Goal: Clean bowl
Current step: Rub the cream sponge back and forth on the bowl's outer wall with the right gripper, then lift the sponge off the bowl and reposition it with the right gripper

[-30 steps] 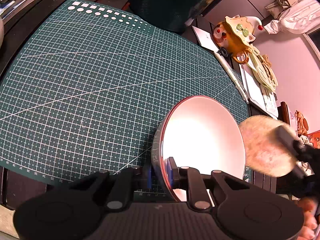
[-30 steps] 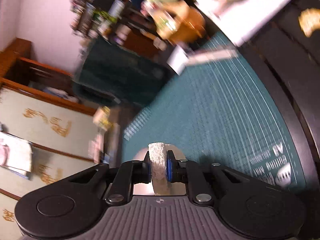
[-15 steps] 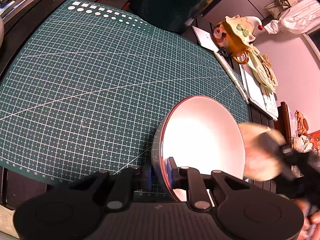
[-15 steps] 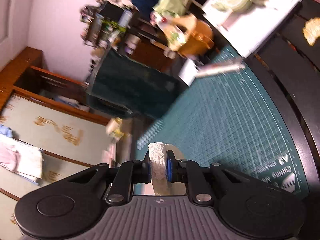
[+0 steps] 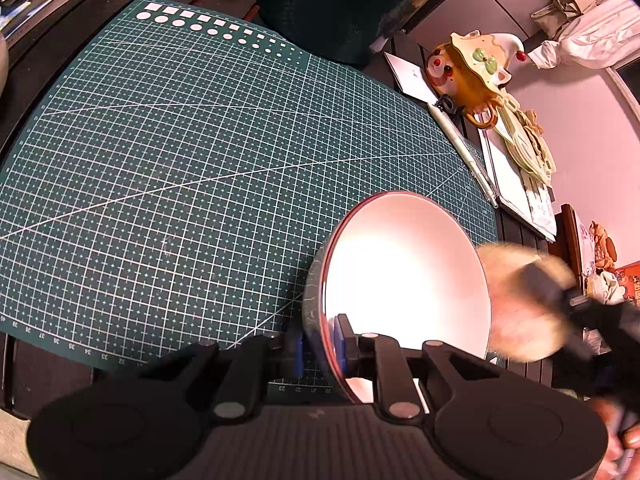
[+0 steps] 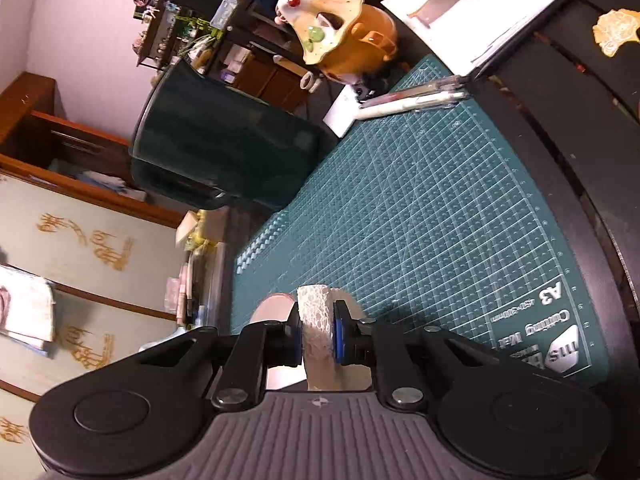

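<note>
1. while the left gripper (image 5: 320,344) stays clamped on the bowl (image 5: 404,280) rim, tilted over the cutting mat (image 5: 180,160),
2. the right gripper (image 6: 316,338), clamped on the sponge (image 6: 316,328), has swung back beside the rim, so wiping looks underway.

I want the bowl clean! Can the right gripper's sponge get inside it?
Probably yes. The left gripper holds the bowl tilted open toward the sponge, with nothing between them.

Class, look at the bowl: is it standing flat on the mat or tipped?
Tipped. The bowl stands on edge, its white inside facing sideways, rim clamped by the left gripper.
</note>
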The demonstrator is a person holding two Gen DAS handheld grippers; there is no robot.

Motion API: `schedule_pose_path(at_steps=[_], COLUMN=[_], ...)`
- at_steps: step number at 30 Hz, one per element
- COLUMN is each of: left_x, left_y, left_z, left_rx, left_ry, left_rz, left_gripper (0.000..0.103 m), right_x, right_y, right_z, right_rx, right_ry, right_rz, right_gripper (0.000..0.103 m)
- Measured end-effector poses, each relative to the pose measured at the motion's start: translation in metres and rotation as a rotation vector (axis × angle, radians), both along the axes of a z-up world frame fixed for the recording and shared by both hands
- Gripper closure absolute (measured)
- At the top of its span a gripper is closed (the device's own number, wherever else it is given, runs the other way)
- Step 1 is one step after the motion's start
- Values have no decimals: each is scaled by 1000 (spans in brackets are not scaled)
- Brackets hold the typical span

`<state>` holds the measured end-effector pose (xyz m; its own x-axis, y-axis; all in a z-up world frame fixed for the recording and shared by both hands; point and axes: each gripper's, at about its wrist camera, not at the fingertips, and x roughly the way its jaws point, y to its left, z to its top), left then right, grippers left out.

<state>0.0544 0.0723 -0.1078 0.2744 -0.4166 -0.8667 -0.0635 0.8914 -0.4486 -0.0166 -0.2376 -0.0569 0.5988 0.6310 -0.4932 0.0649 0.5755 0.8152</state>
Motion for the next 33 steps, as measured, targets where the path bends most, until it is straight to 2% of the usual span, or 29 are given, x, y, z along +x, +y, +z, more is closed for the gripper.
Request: schedule_pose_path(at_steps=[3,7,9,12,18,20,23,24,28,30,33], left_x=[-1,3,3,4,6,7,8,8,7,7,8], left_y=[1,-3,-3,-3,-6,-6,-7,-8,-8,-8,-8], left_z=[0,1,1,1,2,2,2,2,2,1,1], left_rx=[0,2,2,2,3,4,4,4,4,4,4], left_ry=[0,2,1,2,2,1,2,2,1,0,0], left_rz=[-1,1,1,0,-1,-2,-3,-4,-2,-1,-2], left_gripper=[87,87,87,87,87,87,87,87,87,87,87], right_x=[-2,3,3,-1,5,5,3,2,9,9,5], right_y=[-4,6,6,-1,6,4,-5,-5,6,4,-6], right_z=[5,-17,-12,6,-21,-13,0,0,-21,-15,-2], right_rx=[19,-46,-23,6,-12,-11,46,42,-15,-14,46], right_ry=[-38,76,62,-30,84,61,-15,-15,83,74,2], right_rz=[-13,7,11,-8,3,1,-25,-26,9,4,-19], right_gripper=[89,89,89,89,89,89,89,89,89,89,89])
